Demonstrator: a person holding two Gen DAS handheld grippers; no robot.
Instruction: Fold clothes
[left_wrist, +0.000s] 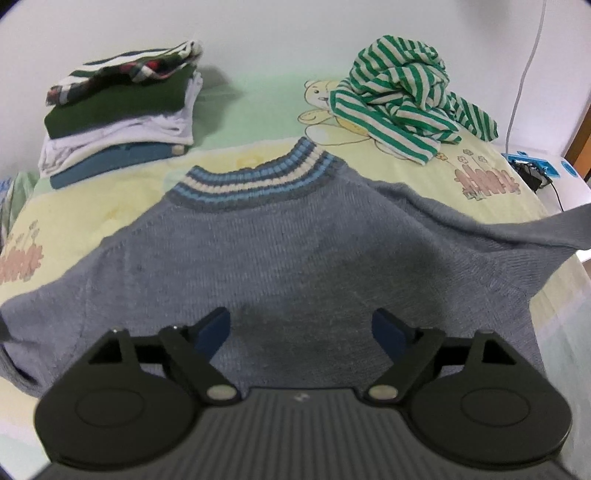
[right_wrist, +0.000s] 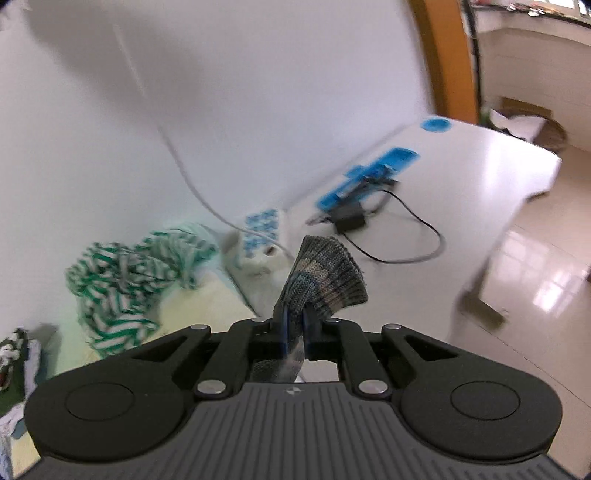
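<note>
Grey knit fills my left view: a grey knitted sweater with a blue-and-cream striped collar (left_wrist: 280, 236) lies spread on the pale yellow printed bedsheet (left_wrist: 406, 162), collar away from me. My right gripper (right_wrist: 294, 328) is clamped on the striped ribbed cuff of the sweater's sleeve (right_wrist: 325, 277), lifted off the bed; in the left view that sleeve stretches off to the right edge. My left gripper (left_wrist: 301, 328) hangs over the sweater's lower body with its jaws spread wide and nothing between them. I judge I am on the sleeve fold, so next I carry the cuff across the chest while the left pins the body. No containers are in view: a stack of folded clothes (left_wrist: 122, 110) sits far left, a crumpled green-and-white striped garment (left_wrist: 406, 99) far right.
</note>
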